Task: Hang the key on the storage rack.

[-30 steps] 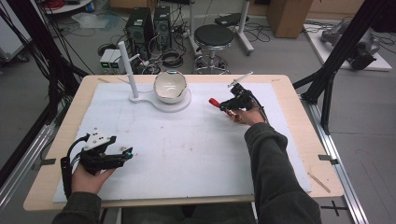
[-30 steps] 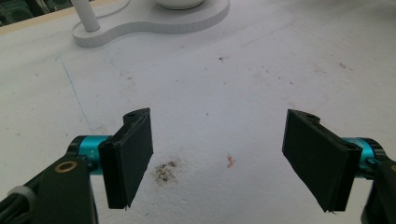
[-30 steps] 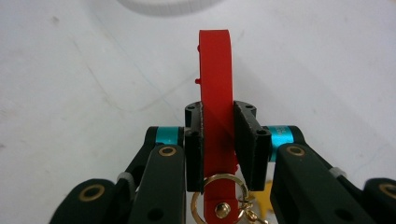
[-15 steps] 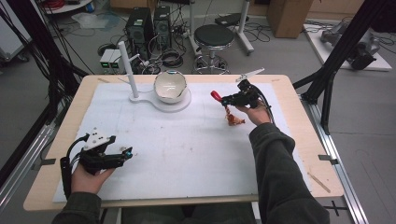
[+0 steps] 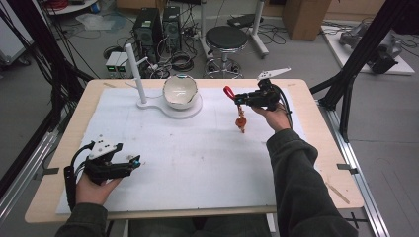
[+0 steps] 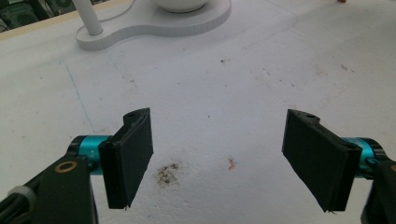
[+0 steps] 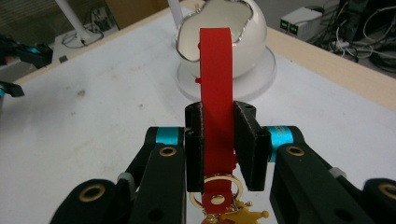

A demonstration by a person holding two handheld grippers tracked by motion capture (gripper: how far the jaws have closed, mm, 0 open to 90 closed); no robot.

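Lower left of the high view: left gripper (image 5: 132,162) held low over the white mat (image 5: 197,148), jaws spread wide apart and gripping nothing. In the left gripper view, 2 black pads (image 6: 128,158) far apart, bare mat with a dark smudge (image 6: 168,172) between them.

Upper left of centre in the high view: white stand (image 5: 170,106) with an upright post (image 5: 135,69) and a cracked, egg-shaped white shell (image 5: 180,91) seated on its round base, well apart from both grippers.

Right of centre in the high view: right gripper (image 5: 239,98) raised above the mat, aimed toward the shell, jaws clamped on a red strap keychain (image 5: 229,92). Red loop jutting out ahead of the jaws; small orange charm (image 5: 241,121) hanging below, clear of the mat or just touching it, cannot tell which. In the right gripper view, strap (image 7: 215,88) pinched upright between the 2 pads, gold ring (image 7: 215,189) and gold star-shaped charm (image 7: 240,217) at the bottom edge, shell (image 7: 222,37) straight ahead at the top.
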